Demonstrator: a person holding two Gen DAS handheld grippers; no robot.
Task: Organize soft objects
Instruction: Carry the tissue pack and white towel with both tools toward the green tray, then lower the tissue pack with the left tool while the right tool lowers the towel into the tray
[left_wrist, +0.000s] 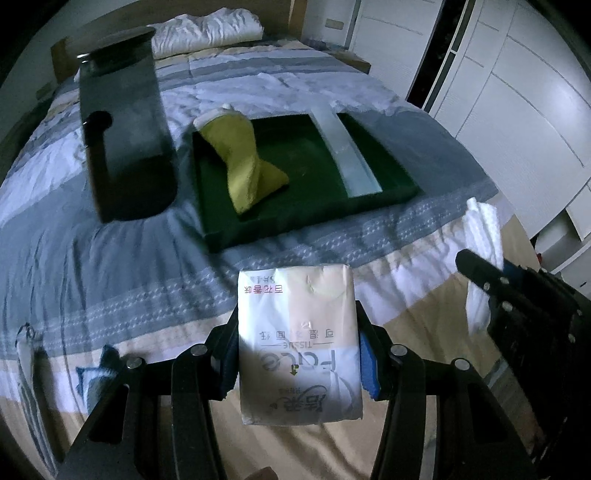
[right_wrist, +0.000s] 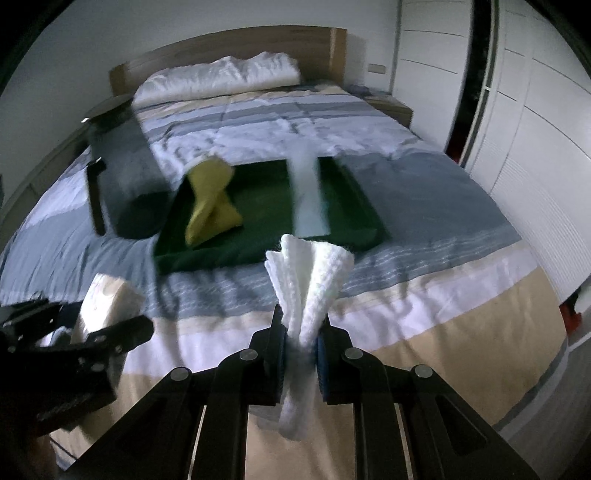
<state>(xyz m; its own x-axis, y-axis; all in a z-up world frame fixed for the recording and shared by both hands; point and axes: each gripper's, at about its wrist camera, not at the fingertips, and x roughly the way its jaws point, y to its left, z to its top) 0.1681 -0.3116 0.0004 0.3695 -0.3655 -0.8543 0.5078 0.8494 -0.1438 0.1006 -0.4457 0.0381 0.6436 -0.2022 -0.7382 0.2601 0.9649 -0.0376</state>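
- The left gripper (left_wrist: 297, 363) is clamped across a white plastic-wrapped pack of facial tissues (left_wrist: 297, 343), blue pads pressing both long sides; the pack is held in the air above the near edge of the bed.
- The right gripper (right_wrist: 300, 350) is pinched narrow on a white knitted cloth (right_wrist: 306, 284), which fans out above the jaws and hangs loose below them.
- Judged step: carrying both soft items to the dark green shallow rectangular tray (left_wrist: 236, 236) lying on the striped grey, white and beige bedspread (left_wrist: 110, 258).
- Recommended handling: approach from the near side, lower each item onto bare tray floor, and open the jaws only once the item rests there. The cloth's trailing end should clear the tray rim first.
- Already in the tray: a yellow cloth, twisted at its middle (left_wrist: 243, 158), towards the left; a pale translucent strip (left_wrist: 345, 151) crosses the right part. Free floor lies between them.
- Obstruction: a dark grey upright container with a side handle (left_wrist: 122, 140) stands just beside the tray's left edge.
- White pillows (right_wrist: 221, 77) lie well beyond, at the headboard.
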